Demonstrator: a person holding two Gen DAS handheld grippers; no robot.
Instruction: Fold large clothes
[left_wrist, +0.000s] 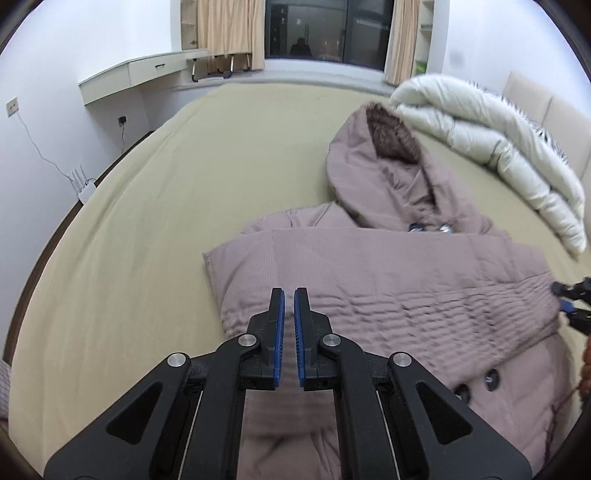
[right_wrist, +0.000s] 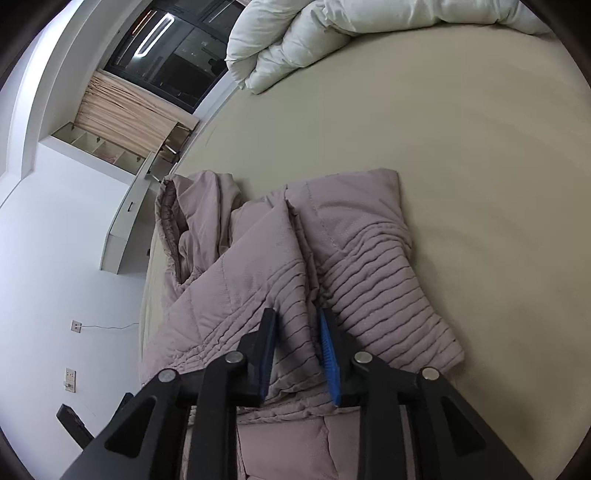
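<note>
Coat: we see a mauve quilted hooded coat (left_wrist: 388, 266) lying partly folded on the olive bed sheet (left_wrist: 166, 206), hood toward 12 o'clock.
Left gripper (left_wrist: 289, 295): our claw hangs over the folded sleeve, jaws nearly together, gripping nothing.
Right gripper (right_wrist: 298, 314): our claw stands narrowly parted, a fold of coat between the jaws.
Duvet (left_wrist: 491, 147): white, bunched at 2 o'clock.

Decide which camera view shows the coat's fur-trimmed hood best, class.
The left wrist view: the hood lies in full sight with its brown fur lining showing. The right wrist view shows only the coat's bunched folds, with no fur visible.
</note>
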